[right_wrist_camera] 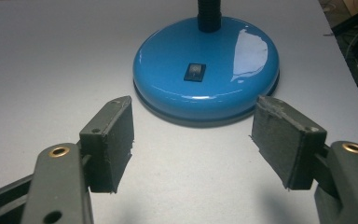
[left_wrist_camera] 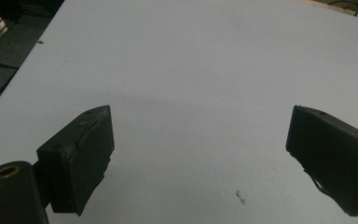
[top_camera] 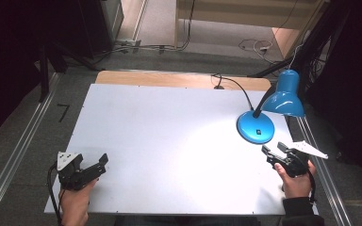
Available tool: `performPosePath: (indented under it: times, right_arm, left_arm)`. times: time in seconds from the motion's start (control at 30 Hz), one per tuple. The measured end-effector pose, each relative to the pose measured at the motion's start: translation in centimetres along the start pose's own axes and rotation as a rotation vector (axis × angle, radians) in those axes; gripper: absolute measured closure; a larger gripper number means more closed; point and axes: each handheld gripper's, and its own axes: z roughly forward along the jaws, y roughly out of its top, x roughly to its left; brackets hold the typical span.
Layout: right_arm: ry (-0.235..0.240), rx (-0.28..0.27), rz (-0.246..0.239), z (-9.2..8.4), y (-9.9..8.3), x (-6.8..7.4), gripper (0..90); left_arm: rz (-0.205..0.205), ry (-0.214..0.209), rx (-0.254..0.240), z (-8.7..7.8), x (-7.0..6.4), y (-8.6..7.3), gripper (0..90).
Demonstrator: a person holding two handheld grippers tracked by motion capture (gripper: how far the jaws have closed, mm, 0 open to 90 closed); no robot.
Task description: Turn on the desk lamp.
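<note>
The worktop (top_camera: 169, 141) is a flat, matte white board over a wooden edge at the far side. A desk lamp (top_camera: 264, 117) stands at its right: a glossy blue round base (right_wrist_camera: 205, 79) with a small black rocker switch (right_wrist_camera: 194, 72), a black ribbed neck and a blue cone shade (top_camera: 285, 96). A pool of light lies on the board beside the base. The right hand-held gripper (top_camera: 275, 157) sits just near of the base, not touching, jaws spread wide and holding nothing. The left hand-held gripper (top_camera: 94, 169) rests at the near left, well apart from the lamp, jaws likewise spread and holding nothing.
</note>
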Motion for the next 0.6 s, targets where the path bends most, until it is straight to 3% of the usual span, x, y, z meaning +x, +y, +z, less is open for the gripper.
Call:
performPosePath:
  times: [0.6]
  right_arm:
    - [-0.027, 0.048, -0.009, -1.3, -1.2, -0.9, 28.0]
  left_arm:
    - [-0.001, -0.002, 0.0, 0.0, 0.0, 0.0, 8.2]
